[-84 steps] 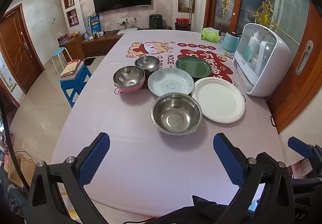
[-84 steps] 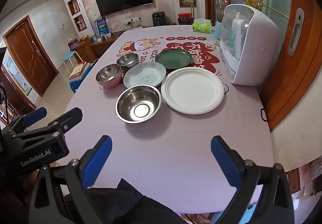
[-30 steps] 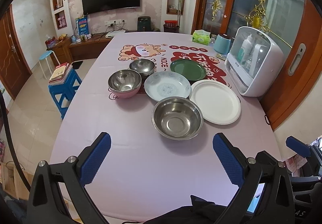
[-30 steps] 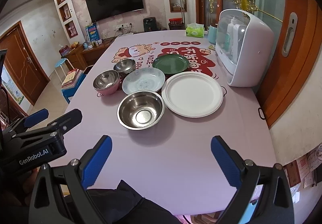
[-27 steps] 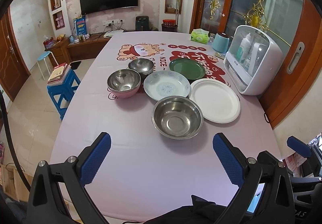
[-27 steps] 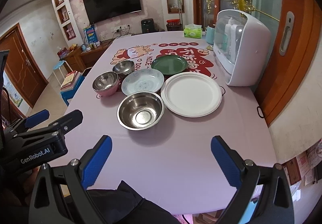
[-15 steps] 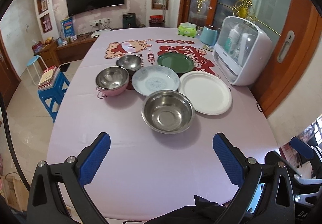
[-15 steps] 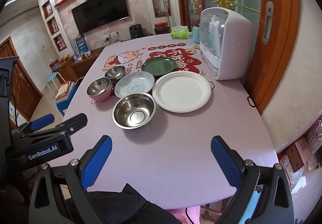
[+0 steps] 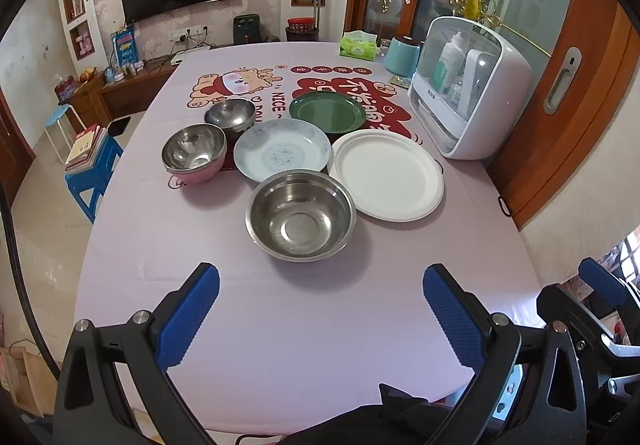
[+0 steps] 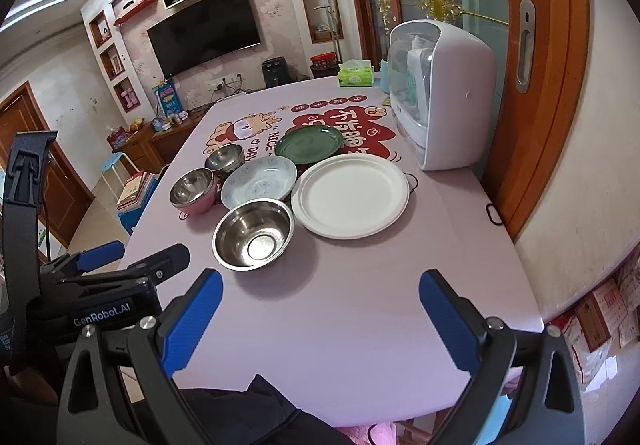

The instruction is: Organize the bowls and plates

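On the pink tablecloth a large steel bowl (image 9: pixel 301 215) stands nearest, also in the right wrist view (image 10: pixel 253 234). Behind it lie a white plate (image 9: pixel 387 175), a pale blue patterned plate (image 9: pixel 282 154) and a green plate (image 9: pixel 327 113). A pink-sided steel bowl (image 9: pixel 194 158) and a small steel bowl (image 9: pixel 230 114) stand to the left. My left gripper (image 9: pixel 320 309) is open and empty above the table's near edge. My right gripper (image 10: pixel 320 309) is open and empty, to the right of the left one (image 10: pixel 100 265).
A white dish cabinet (image 9: pixel 472 85) stands at the table's right edge beside a wooden door. A tissue box (image 9: pixel 358 47) and a teal jar (image 9: pixel 403 55) are at the far end. A blue stool with books (image 9: pixel 90 165) stands left of the table.
Both grippers have risen and pulled back a little, so the dishes look smaller and farther. Nothing on the table has moved. Both grippers stay open.
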### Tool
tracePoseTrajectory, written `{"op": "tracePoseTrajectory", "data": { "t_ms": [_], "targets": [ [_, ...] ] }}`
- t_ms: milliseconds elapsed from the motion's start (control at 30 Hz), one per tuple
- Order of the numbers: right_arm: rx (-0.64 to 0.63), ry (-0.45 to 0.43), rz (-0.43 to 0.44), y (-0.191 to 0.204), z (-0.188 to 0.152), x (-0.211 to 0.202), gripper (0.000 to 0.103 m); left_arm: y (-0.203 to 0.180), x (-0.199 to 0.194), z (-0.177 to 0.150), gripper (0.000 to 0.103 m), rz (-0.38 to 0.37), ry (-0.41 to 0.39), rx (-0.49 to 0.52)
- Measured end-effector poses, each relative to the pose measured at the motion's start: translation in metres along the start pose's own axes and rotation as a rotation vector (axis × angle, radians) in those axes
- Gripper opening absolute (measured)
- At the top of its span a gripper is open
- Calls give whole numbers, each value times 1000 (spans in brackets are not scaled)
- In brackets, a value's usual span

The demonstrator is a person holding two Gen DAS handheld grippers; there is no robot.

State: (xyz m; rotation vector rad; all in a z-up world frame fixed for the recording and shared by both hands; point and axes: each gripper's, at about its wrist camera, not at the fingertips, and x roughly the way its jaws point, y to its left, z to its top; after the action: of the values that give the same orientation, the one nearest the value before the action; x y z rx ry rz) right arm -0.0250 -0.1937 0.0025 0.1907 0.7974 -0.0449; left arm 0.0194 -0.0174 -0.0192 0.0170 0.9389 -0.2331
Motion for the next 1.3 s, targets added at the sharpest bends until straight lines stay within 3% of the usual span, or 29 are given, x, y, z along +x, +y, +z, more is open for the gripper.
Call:
{"op": "tracePoseTrajectory", "data": {
  "t_ms": [567,1000,1300],
  "targets": [
    [-67,-27,64,-71,50,26,99,-52,33,29,101,-3,52,-80],
    [-46,13,130,-132,81,92,99,-85,94,55,101,68,137,-148],
    [-32,55,172,-160,96,146,99,-100,149,63,101,73,204,-214]
  ]
}}
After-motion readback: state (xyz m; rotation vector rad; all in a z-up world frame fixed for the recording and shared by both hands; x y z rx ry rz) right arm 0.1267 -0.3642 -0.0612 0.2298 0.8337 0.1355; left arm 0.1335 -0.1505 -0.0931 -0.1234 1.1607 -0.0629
